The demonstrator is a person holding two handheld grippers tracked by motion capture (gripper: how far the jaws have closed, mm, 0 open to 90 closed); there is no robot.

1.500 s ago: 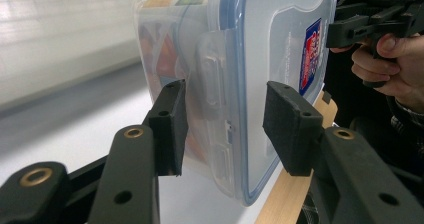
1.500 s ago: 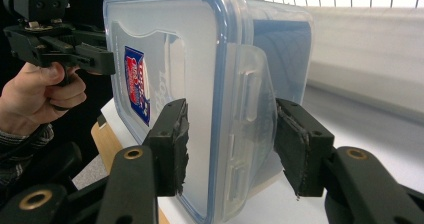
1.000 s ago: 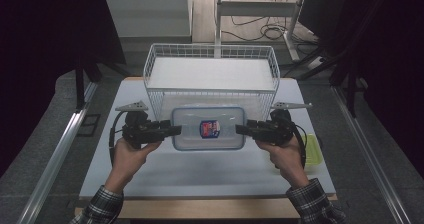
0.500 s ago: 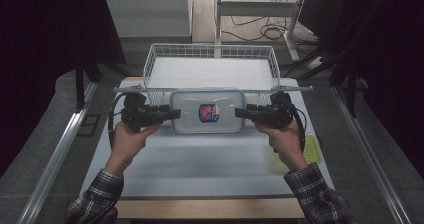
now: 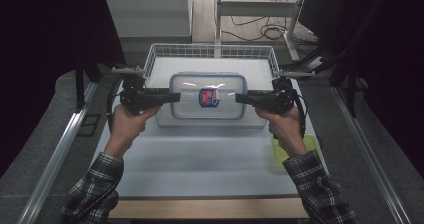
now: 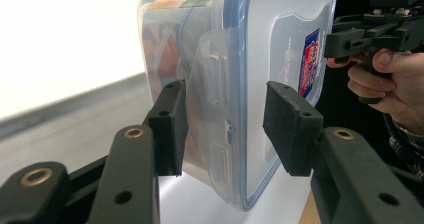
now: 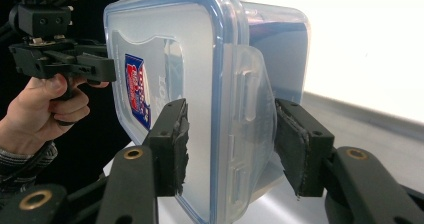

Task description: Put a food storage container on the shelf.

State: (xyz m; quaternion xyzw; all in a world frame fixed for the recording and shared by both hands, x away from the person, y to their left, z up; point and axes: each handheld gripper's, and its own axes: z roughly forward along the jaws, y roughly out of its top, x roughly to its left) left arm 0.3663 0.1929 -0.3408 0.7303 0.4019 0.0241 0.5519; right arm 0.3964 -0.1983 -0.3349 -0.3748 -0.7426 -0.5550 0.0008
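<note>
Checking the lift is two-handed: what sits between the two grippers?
The clear lidded container spans the gap between left gripper and right gripper, each clamped on one end, as the high view shows.

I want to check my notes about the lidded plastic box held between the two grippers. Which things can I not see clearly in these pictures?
- Contents of the plastic box: blurred orange shapes behind its wall, left gripper view.
- Label: print too small, high view.
- Yellow-green thing: partly behind the right forearm, high view.
- Wire basket: front part hidden by the box.
</note>
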